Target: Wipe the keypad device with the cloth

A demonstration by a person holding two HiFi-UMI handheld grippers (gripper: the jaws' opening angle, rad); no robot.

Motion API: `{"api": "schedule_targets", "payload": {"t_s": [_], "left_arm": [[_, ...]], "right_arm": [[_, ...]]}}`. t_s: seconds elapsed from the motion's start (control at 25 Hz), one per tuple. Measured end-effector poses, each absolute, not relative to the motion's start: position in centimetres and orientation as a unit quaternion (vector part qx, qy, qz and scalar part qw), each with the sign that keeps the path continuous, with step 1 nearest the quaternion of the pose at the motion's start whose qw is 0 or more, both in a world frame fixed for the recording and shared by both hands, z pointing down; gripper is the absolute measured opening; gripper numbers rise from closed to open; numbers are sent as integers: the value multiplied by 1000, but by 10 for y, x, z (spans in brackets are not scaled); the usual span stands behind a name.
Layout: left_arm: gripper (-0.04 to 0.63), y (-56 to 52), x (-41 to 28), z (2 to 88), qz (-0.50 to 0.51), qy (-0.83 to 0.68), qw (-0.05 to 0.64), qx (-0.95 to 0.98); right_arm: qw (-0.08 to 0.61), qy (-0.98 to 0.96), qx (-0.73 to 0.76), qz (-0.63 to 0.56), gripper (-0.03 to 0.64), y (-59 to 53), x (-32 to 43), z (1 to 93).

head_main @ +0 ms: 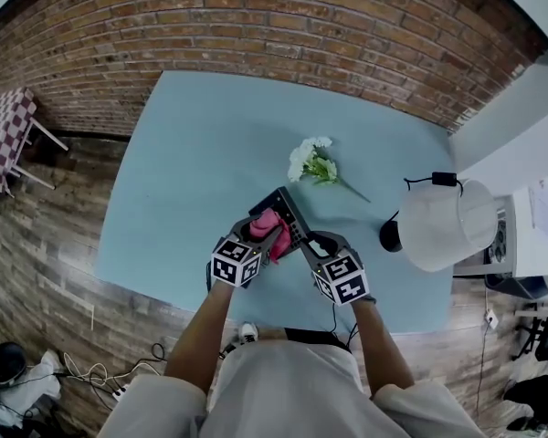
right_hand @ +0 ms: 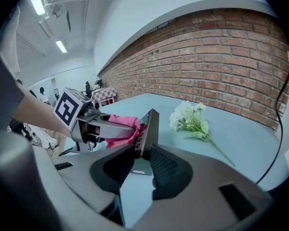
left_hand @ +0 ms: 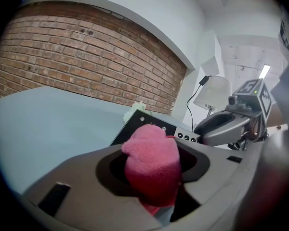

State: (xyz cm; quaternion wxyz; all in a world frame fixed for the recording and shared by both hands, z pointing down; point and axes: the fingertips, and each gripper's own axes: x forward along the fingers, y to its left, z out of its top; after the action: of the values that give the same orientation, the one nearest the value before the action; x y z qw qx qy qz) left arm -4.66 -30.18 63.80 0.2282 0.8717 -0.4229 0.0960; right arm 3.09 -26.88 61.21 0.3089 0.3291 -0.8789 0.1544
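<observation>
**Cloth on device, both grippers clenched**

Head view: finds the left gripper (head_main: 267, 233) and right gripper (head_main: 308, 242) close together over the near part of the table (head_main: 183, 172). Shows the pink cloth (head_main: 266, 224) bunched at the left tips and touching the dark device (head_main: 289, 211), set between the two grippers. Puts flowers (head_main: 312, 161) just beyond the device and a lamp (head_main: 441, 224) off to the right.

Left gripper view: looks straight at jaws clenched on the cloth, with the wad filling the gap and bulging above it. Catches the device just behind the wad, a row of buttons showing, and the right gripper at its far side.

Right gripper view: has both jaws closed on the device's near edge, one pad against each face. Holds the device tilted up on edge, keys turned toward the left gripper. Sees that gripper pressing the cloth against the keyed face, touching it. Places the flowers flat on the table past the device, with a brick wall (right_hand: 221, 61) behind.
</observation>
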Motion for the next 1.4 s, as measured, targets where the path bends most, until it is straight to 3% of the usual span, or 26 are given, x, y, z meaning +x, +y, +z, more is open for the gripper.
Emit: {"api": "schedule_targets", "payload": {"t_s": [0.8, 1.04, 1.4], "left_arm": [[229, -277, -74, 676, 130, -440, 271, 846], [229, -266, -87, 682, 212, -427, 240, 845], [229, -297, -45, 571, 91, -395, 167, 899]], "right_arm": [[302, -876, 343, 156, 130, -269, 31, 613], [273, -876, 356, 175, 129, -266, 34, 608], [286, -884, 343, 143, 129, -247, 43, 604]]}}
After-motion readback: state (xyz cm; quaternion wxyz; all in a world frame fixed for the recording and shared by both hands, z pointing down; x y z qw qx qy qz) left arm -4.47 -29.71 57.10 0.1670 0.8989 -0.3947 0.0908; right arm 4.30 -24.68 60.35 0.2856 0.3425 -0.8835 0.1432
